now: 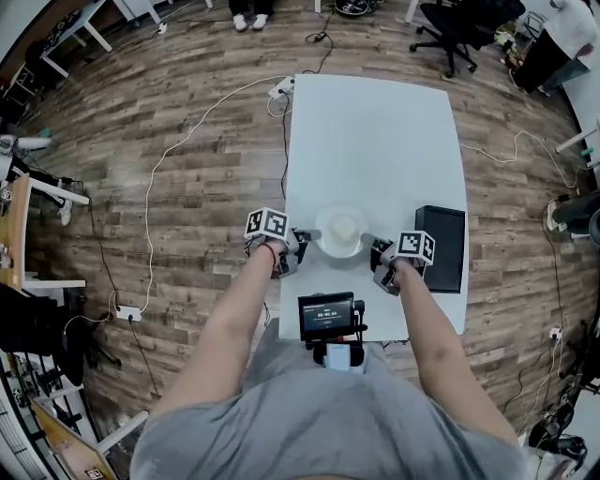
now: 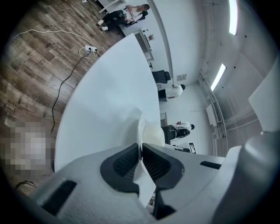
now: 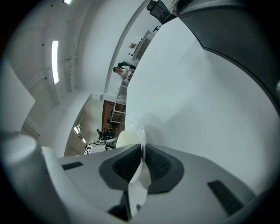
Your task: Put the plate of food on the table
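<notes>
A white plate (image 1: 341, 232) with a pale mound of food sits over the near part of the white table (image 1: 375, 131). My left gripper (image 1: 307, 236) is shut on the plate's left rim, and my right gripper (image 1: 367, 240) is shut on its right rim. In the left gripper view the plate's thin edge (image 2: 141, 131) runs between the dark pads (image 2: 120, 162). The right gripper view shows the rim (image 3: 141, 135) pinched between the pads (image 3: 159, 164), with the food (image 3: 127, 139) just left of it. Whether the plate touches the tabletop I cannot tell.
A black flat device (image 1: 441, 248) lies on the table just right of the right gripper. A white cable and power strip (image 1: 281, 90) lie on the wooden floor by the table's far left corner. An office chair (image 1: 459, 28) stands beyond the far end.
</notes>
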Action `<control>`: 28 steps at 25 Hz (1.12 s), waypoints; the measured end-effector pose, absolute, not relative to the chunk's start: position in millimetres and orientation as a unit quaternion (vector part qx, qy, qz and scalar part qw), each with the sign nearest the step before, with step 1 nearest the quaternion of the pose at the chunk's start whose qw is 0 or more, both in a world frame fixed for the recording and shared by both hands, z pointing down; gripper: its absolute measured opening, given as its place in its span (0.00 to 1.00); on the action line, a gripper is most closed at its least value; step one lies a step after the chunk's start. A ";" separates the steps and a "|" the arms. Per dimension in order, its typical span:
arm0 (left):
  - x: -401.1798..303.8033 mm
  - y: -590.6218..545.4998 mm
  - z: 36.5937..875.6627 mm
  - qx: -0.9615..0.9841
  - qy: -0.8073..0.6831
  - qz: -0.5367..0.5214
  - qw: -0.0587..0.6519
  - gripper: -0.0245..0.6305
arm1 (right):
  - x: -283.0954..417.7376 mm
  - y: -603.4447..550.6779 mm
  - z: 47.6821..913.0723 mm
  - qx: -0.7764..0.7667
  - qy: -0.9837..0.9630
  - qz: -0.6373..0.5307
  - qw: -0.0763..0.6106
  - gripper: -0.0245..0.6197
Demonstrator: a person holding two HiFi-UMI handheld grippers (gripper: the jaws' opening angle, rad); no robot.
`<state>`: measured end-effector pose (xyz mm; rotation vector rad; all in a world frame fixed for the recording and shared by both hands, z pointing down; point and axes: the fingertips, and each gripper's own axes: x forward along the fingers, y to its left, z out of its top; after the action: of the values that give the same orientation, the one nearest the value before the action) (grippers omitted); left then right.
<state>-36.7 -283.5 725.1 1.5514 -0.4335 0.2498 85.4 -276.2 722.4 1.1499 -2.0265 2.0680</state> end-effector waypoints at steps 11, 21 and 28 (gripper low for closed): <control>-30.9 -276.5 743.0 0.696 -0.201 0.147 0.674 0.09 | 92.5 -271.5 736.3 0.384 -0.640 0.664 0.032 0.10; -31.3 -278.8 744.9 0.701 -0.237 0.179 0.649 0.09 | 94.5 -269.3 742.8 0.393 -0.628 0.671 0.031 0.10; -49.5 -282.4 740.5 0.724 -0.284 0.224 0.588 0.09 | 91.9 -267.2 743.8 0.398 -0.628 0.668 0.035 0.10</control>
<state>-49.5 -282.4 740.5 1.6856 -0.6607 0.5214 91.9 -267.2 743.8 1.2224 -1.9309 2.0519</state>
